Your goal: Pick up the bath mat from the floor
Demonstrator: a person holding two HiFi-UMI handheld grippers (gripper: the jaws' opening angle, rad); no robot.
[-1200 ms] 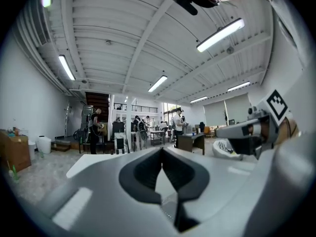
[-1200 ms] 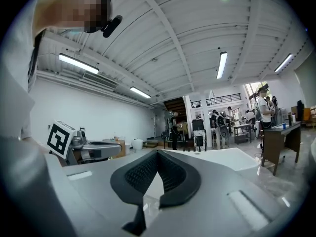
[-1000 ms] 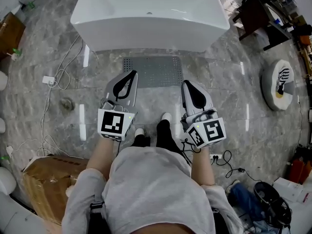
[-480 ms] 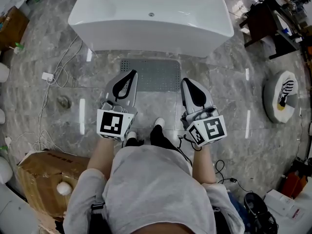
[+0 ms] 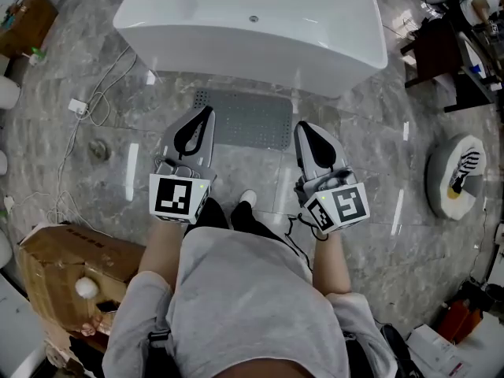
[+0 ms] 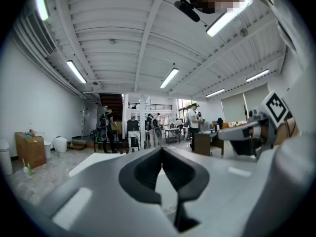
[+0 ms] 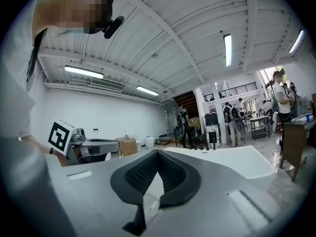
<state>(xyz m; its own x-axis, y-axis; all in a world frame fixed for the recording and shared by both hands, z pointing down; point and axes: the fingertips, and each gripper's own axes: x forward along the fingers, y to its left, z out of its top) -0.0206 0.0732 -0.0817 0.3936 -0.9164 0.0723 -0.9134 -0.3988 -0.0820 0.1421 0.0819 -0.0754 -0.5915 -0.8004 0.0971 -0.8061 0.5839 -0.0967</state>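
From the head view, the mat [image 5: 250, 120] was lying flat on the floor [image 5: 378, 152], its far edge close up against the front of the tub [image 5: 252, 22]. The person stood just short of it, one shoe [image 5: 248, 198] poking out below, holding a gripper in each hand at about the same height, both pointing toward the tub. The left gripper [image 5: 207, 111] lined up over the mat's left end in that shot and the right gripper [image 5: 304, 126] sat near its right end. Cables [image 5: 98, 105] trailed off to the left, and a box [image 5: 55, 258] sat by the person's left side.

In the left gripper view, the left gripper [image 6: 162, 149] had its claw pressed together, pads meeting with nothing pinched between them. The white tub [image 6: 96, 162] showed just past the tips and the right gripper [image 6: 254, 130] was off to the side.

The right gripper view was the same deal: the right gripper [image 7: 158, 153] had its claw squeezed closed on nothing. The tub [image 7: 232, 159] was ahead and the left gripper [image 7: 81, 144] beside it, with people [image 7: 232, 122] milling around way at the back.
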